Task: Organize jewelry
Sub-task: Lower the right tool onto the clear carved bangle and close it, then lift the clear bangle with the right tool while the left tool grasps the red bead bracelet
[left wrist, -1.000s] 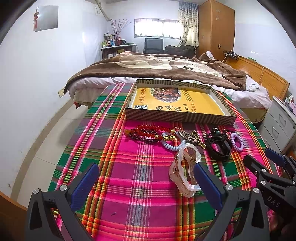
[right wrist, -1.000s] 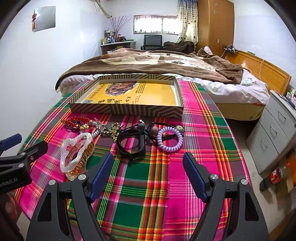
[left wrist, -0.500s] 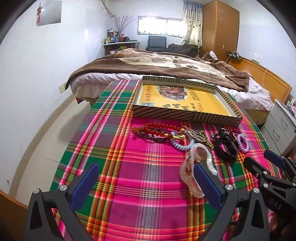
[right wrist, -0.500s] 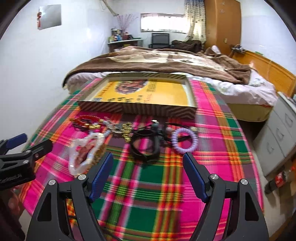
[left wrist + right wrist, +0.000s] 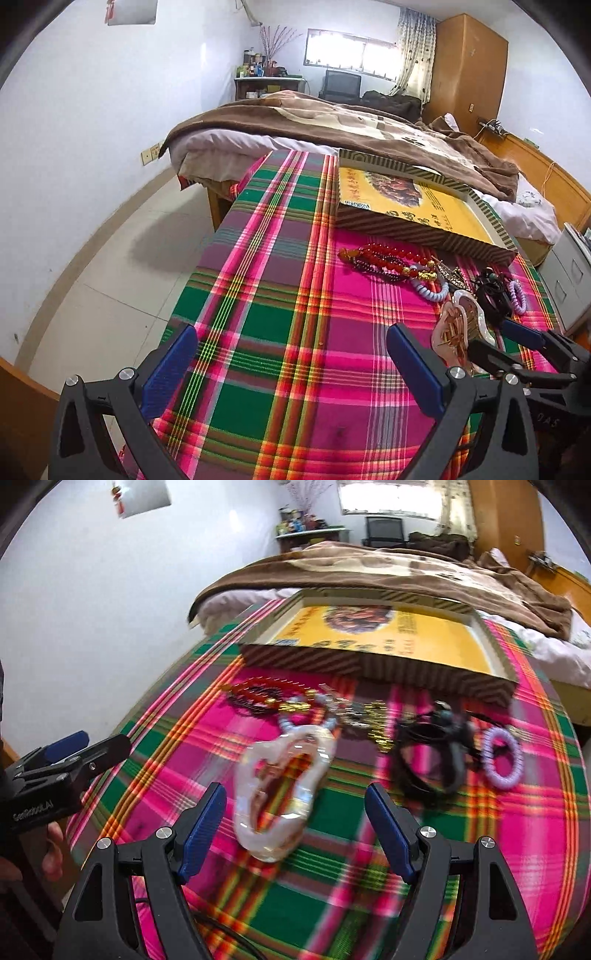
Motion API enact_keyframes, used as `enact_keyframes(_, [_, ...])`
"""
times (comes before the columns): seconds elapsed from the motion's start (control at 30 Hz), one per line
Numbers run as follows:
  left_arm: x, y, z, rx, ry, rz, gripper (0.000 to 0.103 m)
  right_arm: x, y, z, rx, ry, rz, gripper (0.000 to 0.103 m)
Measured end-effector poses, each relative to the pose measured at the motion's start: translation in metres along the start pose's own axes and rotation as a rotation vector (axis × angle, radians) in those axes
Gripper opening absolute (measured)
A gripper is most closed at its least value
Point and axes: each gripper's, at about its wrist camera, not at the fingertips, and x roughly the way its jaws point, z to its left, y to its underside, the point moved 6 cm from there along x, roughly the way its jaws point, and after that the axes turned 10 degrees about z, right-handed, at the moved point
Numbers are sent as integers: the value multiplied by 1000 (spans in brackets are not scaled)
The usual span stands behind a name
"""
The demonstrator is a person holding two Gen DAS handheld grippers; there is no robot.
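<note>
Jewelry lies in a row on the plaid cloth in front of a shallow yellow box point(image 5: 388, 635) point(image 5: 413, 206). From the left: red and dark bead bracelets point(image 5: 384, 258) point(image 5: 266, 696), a pale blue bead bracelet point(image 5: 430, 291), gold chain pieces point(image 5: 373, 720), a black band point(image 5: 428, 764) point(image 5: 491, 295) and a lilac bead ring point(image 5: 504, 757) point(image 5: 517, 295). A pearly pink hair claw point(image 5: 284, 794) point(image 5: 458, 328) lies nearest. My right gripper point(image 5: 295, 827) is open, its blue pads either side of the claw's near end. My left gripper point(image 5: 291, 365) is open over bare cloth left of the claw.
A bed with a brown blanket point(image 5: 332, 122) stands right behind the table. The table's left edge drops to a tiled floor point(image 5: 110, 280). Grey drawers point(image 5: 569, 273) stand at the right. A hand point(image 5: 51, 853) holds the left gripper's body at the right wrist view's left edge.
The right gripper has swung left from the black band and come close over the hair claw; its view is blurred with motion. The left gripper has shifted left, so the jewelry now sits at its right.
</note>
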Motion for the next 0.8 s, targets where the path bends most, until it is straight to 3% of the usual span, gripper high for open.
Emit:
enact_keyframes(0.3, [4, 1, 1, -2, 42, 28, 103, 19, -4, 6, 9, 60, 59, 77])
enact_keyframes(0.33, [5, 1, 0, -1, 52, 35, 103, 19, -4, 5, 13, 55, 55, 70])
enact_keyframes(0.37, [6, 1, -1, 1, 60, 41, 103, 17, -4, 4, 18, 53, 49, 56])
enact_keyframes(0.43, [8, 3, -4, 6, 69, 53, 103, 15, -4, 0, 22, 51, 45, 49])
enact_keyframes(0.8, [23, 0, -24, 62, 138, 123, 103, -27, 1, -13, 23, 15, -68, 45])
